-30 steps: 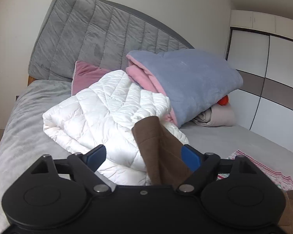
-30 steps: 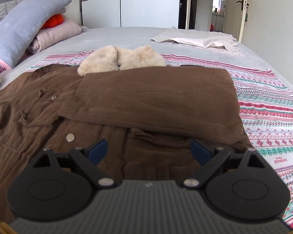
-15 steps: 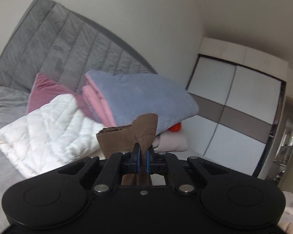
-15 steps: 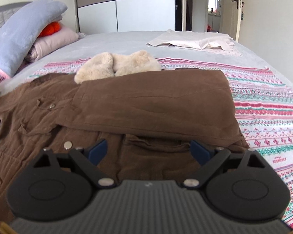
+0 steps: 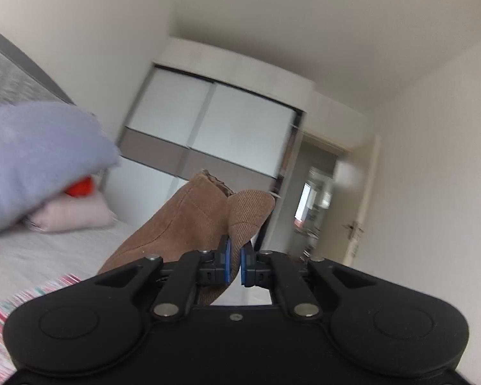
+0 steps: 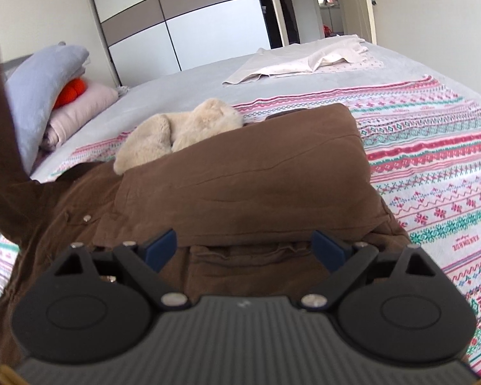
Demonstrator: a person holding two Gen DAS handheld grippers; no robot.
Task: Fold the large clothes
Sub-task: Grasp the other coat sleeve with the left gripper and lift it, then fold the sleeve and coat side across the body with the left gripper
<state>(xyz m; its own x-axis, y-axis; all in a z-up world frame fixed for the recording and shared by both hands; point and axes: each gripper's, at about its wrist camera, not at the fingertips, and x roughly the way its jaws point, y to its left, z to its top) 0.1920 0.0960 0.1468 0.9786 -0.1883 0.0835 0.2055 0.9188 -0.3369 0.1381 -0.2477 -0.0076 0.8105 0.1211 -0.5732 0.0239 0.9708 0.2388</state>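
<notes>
The left tongs (image 5: 234, 263) are pinched on a sleeve (image 5: 189, 221) of the brown coat (image 6: 240, 186), lifted above the bed (image 6: 189, 86). The right tongs (image 6: 245, 247) gape wide, empty, over the coat's lower part. The coat lies on a striped blanket (image 6: 433, 166), its fleece collar (image 6: 176, 131) toward the wardrobe (image 6: 189, 22).
</notes>
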